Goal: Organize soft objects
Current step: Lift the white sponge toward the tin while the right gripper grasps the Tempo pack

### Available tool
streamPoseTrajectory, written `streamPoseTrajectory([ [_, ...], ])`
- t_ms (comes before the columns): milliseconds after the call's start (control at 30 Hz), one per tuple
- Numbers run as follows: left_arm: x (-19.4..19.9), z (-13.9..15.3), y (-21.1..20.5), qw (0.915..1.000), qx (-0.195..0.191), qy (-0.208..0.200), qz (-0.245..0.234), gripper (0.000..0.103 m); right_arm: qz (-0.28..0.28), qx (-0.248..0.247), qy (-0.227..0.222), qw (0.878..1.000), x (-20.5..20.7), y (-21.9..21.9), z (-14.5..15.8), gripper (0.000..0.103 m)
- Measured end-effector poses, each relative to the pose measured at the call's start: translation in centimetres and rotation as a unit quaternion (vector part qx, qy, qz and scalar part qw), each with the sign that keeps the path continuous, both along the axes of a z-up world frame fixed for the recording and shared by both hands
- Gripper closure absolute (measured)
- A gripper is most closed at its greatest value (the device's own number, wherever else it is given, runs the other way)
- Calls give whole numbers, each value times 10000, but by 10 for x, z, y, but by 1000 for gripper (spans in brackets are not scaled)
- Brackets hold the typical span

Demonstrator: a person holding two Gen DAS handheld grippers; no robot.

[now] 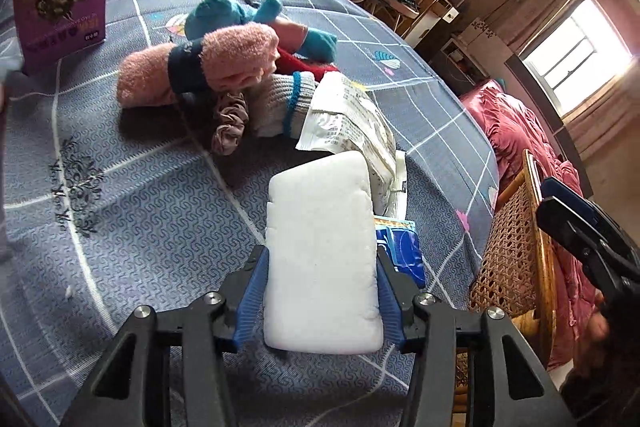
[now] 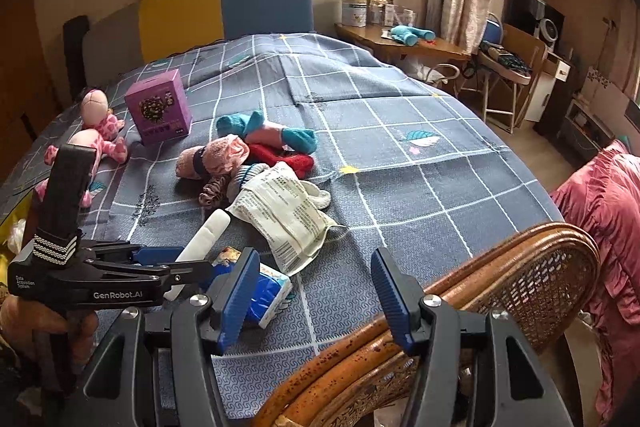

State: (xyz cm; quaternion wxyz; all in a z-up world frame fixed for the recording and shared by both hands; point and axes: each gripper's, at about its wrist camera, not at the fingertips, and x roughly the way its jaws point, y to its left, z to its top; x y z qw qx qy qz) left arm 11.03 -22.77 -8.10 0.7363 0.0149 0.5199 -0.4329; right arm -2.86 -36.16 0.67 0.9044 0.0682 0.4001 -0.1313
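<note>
Sponge (image 1: 322, 251) is sitting low-centre of the left view, on the bedspread (image 1: 132, 187), left gripper (image 1: 320, 291) pinching its long sides. Right gripper (image 2: 314, 291) is hanging half open, empty, lower centre. Squeezing lightly and lifting straight should be avoiding snagging the packet (image 1: 352, 119).

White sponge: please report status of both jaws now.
Left gripper jaws shut on white sponge. Right gripper jaws open, empty, above rattan chair. Sock pile ahead on bed; nothing blocking.
</note>
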Motion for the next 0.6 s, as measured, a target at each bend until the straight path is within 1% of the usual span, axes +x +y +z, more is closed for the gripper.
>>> streamPoseTrajectory([
  [33, 0, 5, 8, 10000, -43, -48, 55, 52, 216, 92, 77, 9997, 5, 0, 0, 44],
  [100, 0, 13, 25, 9997, -73, -164, 171, 52, 868, 199, 358, 9954, 19, 8, -1, 44],
  [167, -1, 19, 42, 9989, -27, -343, 309, 51, 1585, -88, 701, 9848, 32, 25, -5, 44],
  [233, -3, 24, 64, 9979, 6, -415, 492, 51, 2313, -322, 1113, 9660, 46, 43, -13, 44],
  [333, -7, 31, 97, 9959, -27, -498, 754, 51, 3057, -592, 1664, 9356, 66, 62, -28, 34],
  [400, -13, 35, 116, 9939, -20, -609, 921, 51, 3382, -613, 2093, 9155, 79, 68, -41, 31],
  [500, -22, 39, 139, 9917, -78, -630, 1122, 51, 3562, -875, 2693, 8905, 96, 71, -66, 30],
  [533, -25, 40, 146, 9907, -82, -643, 1194, 51, 3566, -937, 2859, 8845, 102, 70, -74, 30],
  [600, -30, 42, 158, 9891, -99, -671, 1306, 51, 3465, -1032, 3035, 8816, 112, 66, -83, 29],
])
